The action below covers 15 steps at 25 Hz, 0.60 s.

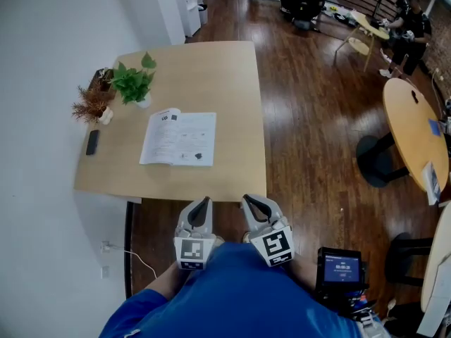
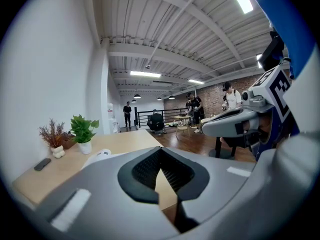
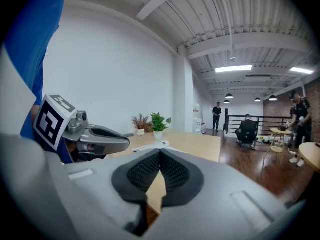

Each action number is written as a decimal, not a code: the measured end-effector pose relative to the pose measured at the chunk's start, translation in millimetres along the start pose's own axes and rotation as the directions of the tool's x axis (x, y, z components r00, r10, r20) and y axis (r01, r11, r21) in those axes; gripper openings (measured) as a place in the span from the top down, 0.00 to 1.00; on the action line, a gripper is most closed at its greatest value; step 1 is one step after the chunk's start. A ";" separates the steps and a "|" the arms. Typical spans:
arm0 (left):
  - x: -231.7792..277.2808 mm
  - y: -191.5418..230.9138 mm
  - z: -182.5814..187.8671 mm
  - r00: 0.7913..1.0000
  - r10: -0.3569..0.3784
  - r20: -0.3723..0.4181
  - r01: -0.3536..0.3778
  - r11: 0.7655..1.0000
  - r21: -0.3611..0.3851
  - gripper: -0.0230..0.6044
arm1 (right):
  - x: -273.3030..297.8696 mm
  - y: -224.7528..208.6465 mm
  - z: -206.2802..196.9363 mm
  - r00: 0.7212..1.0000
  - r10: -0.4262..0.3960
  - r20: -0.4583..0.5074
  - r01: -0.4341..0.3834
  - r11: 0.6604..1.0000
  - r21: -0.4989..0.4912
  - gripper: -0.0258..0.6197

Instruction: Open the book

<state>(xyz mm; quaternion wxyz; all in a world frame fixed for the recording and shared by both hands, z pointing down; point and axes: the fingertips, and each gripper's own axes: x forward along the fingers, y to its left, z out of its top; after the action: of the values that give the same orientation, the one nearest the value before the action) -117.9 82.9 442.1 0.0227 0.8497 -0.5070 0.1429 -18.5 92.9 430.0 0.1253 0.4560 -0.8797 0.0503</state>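
Observation:
A white book (image 1: 178, 138) lies open on the pale wooden table (image 1: 232, 167), pages up, left of the table's middle. Both grippers hover short of the table's near edge, close to the person's blue-clad body and well apart from the book. The left gripper (image 1: 204, 201) is shut with nothing between its pads. So is the right gripper (image 1: 248, 200) beside it. In the left gripper view the left gripper (image 2: 161, 151) has its tips touching, with the book (image 2: 100, 155) low beyond them. The right gripper view shows the right gripper (image 3: 160, 154) the same way, the book (image 3: 150, 145) ahead.
A green potted plant (image 1: 134, 84), a dried-flower pot (image 1: 91, 106) and a dark phone (image 1: 92, 142) sit at the table's left side. A round table (image 1: 416, 139) and seated people (image 1: 409, 27) are at the right. A device with a lit screen (image 1: 342, 267) stands near my right.

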 end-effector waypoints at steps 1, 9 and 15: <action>0.4 1.3 -0.8 1.000 -0.002 0.000 0.002 1.000 -0.001 0.95 | 1.6 0.8 -0.6 1.000 -0.001 -0.001 0.001 1.000 -0.001 0.96; 0.9 4.6 -3.3 1.000 -0.009 -0.004 0.009 1.000 -0.001 0.95 | 7.9 5.3 -3.2 1.000 -0.004 -0.006 0.004 1.000 0.006 0.96; -2.1 6.8 -3.7 1.000 -0.008 -0.014 0.008 1.000 0.002 0.95 | 8.0 6.2 -2.3 1.000 -0.006 -0.006 0.006 1.000 0.007 0.96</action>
<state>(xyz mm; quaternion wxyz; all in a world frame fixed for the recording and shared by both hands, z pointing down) -125.5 82.1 444.4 0.0261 0.8507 -0.5033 0.1490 -27.6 90.7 434.6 0.1265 0.4589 -0.8777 0.0544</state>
